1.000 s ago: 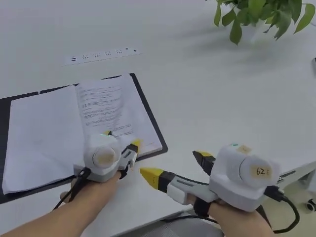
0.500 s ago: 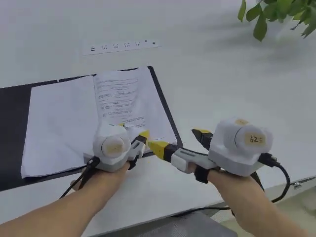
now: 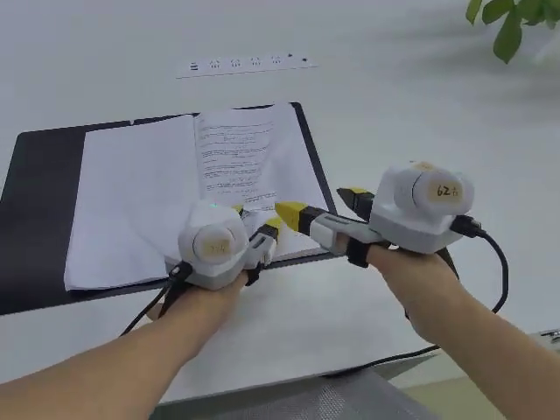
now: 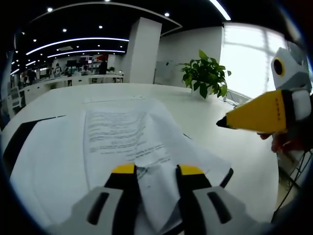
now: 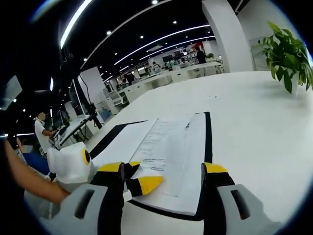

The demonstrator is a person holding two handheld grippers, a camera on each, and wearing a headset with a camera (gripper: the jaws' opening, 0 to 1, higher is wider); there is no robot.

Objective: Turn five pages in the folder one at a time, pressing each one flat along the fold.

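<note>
A black folder (image 3: 39, 166) lies open on the white table, with white pages (image 3: 131, 201) on its left half and a printed page (image 3: 249, 162) on the right. My left gripper (image 3: 254, 220) is at the printed page's lower edge. In the left gripper view its jaws (image 4: 159, 170) stand close together around a raised bottom corner of that page (image 4: 146, 156). My right gripper (image 3: 324, 202) is open just right of it, over the folder's lower right corner, with nothing between its jaws. The right gripper view (image 5: 166, 169) shows the left gripper (image 5: 73, 161) and the page beyond.
A white power strip (image 3: 249, 63) lies on the table behind the folder. A potted plant (image 3: 512, 22) stands at the far right. The table's front edge runs just below my hands, and a black cable (image 3: 499, 271) trails from the right gripper.
My right gripper has moved left and forward, from off the folder to its lower right corner beside the left gripper. The left gripper has stayed at the page's lower edge.
</note>
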